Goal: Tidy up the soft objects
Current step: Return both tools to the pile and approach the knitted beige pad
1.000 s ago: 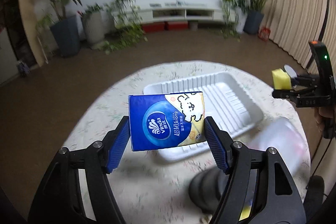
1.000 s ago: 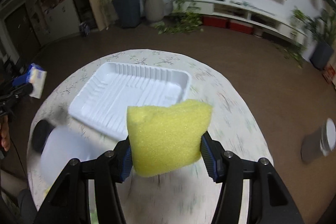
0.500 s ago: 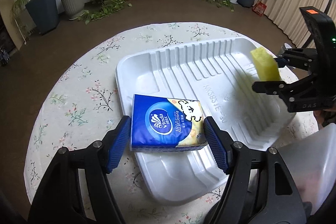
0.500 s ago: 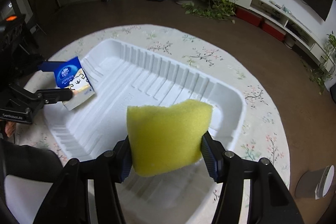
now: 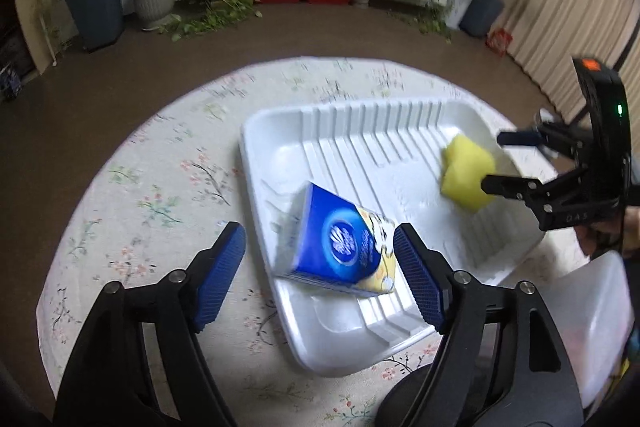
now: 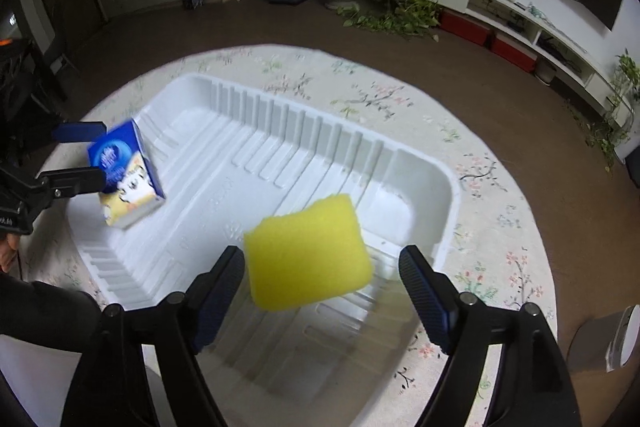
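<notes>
A white ribbed tray (image 5: 360, 131) (image 6: 444, 187) sits on the round floral table. My left gripper (image 5: 320, 275) is open; the blue tissue pack (image 5: 340, 251) (image 6: 124, 175) lies tilted and blurred against the tray's near left wall, free of the pads. My right gripper (image 6: 322, 295) (image 5: 496, 159) is open; the yellow sponge (image 6: 306, 253) (image 5: 466, 173) sits loose between its spread fingers, over the tray's right end.
The floral tablecloth (image 5: 160, 195) surrounds the tray. A translucent white container (image 5: 580, 315) and a dark round object (image 5: 404, 403) sit at the near right. A grey cylinder (image 6: 600, 343) stands on the floor. Plants and a TV shelf are behind.
Both grippers have opened. The tissue pack has dropped and tipped into the tray's left end, and the sponge has come free over the right end.
</notes>
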Available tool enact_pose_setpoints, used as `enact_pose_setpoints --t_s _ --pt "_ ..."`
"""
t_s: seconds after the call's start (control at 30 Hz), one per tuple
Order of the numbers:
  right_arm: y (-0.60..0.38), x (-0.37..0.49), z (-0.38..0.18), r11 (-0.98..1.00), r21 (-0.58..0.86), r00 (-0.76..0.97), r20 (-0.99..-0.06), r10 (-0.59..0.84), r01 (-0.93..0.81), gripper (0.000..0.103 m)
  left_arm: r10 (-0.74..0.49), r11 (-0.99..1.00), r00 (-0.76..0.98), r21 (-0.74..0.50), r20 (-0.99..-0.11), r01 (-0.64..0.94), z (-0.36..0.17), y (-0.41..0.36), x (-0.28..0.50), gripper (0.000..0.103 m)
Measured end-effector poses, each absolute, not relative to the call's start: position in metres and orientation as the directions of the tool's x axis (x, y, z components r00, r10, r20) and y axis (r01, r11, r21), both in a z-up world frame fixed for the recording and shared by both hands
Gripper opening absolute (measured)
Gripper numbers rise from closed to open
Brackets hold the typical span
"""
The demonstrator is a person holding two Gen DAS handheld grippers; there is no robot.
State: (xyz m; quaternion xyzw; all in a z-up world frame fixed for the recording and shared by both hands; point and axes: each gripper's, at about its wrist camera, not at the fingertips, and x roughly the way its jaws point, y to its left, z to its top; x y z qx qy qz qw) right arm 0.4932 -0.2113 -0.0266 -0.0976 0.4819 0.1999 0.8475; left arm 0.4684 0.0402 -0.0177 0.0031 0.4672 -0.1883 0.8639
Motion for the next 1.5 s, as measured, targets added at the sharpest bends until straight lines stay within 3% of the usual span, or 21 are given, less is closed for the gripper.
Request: enact_pose_setpoints --t_s 0.27,0.33,0.43,0.57,0.77,1.17,1.5 --pt "-0.246 0.442 0.017 0.921 0.07 0.539 -0.792 0.286 -0.384 0.083 -0.357 0.932 0.586 -0.232 -0.728 0.279 0.031 0.078 0.404 0.08" --pt "-0.257 0.42 0.026 0.927 0.072 0.564 -0.775 0.285 -0.369 0.087 -0.369 0.928 0.598 -0.249 -0.712 0.276 0.039 0.085 0.381 0.081" --pt "-0.271 0.382 0.035 0.935 0.089 0.59 -0.754 0.289 -0.344 0.092 -0.373 0.928 0.623 -0.257 -0.688 0.271 0.05 0.093 0.336 0.087" --pt "-0.285 0.332 0.044 0.936 0.13 0.613 -0.724 0.316 -0.328 0.103 -0.382 0.924 0.659 -0.275 -0.649 0.265 0.057 0.099 0.279 0.102" --pt "-0.29 0.24 0.044 0.921 0.254 0.637 -0.666 0.388 -0.296 0.103 -0.347 0.934 0.717 -0.288 -0.605 0.21 0.046 0.101 0.195 0.103" --pt "-0.221 0.103 -0.008 0.951 0.18 0.65 -0.697 0.303 -0.251 0.103 -0.233 0.972 0.672 -0.161 -0.703 0.169 -0.013 0.056 0.099 0.103" --pt "-0.178 0.082 -0.035 0.958 0.095 0.642 -0.724 0.253 -0.27 0.103 -0.157 0.984 0.664 -0.059 -0.732 0.167 -0.028 0.041 0.087 0.103"
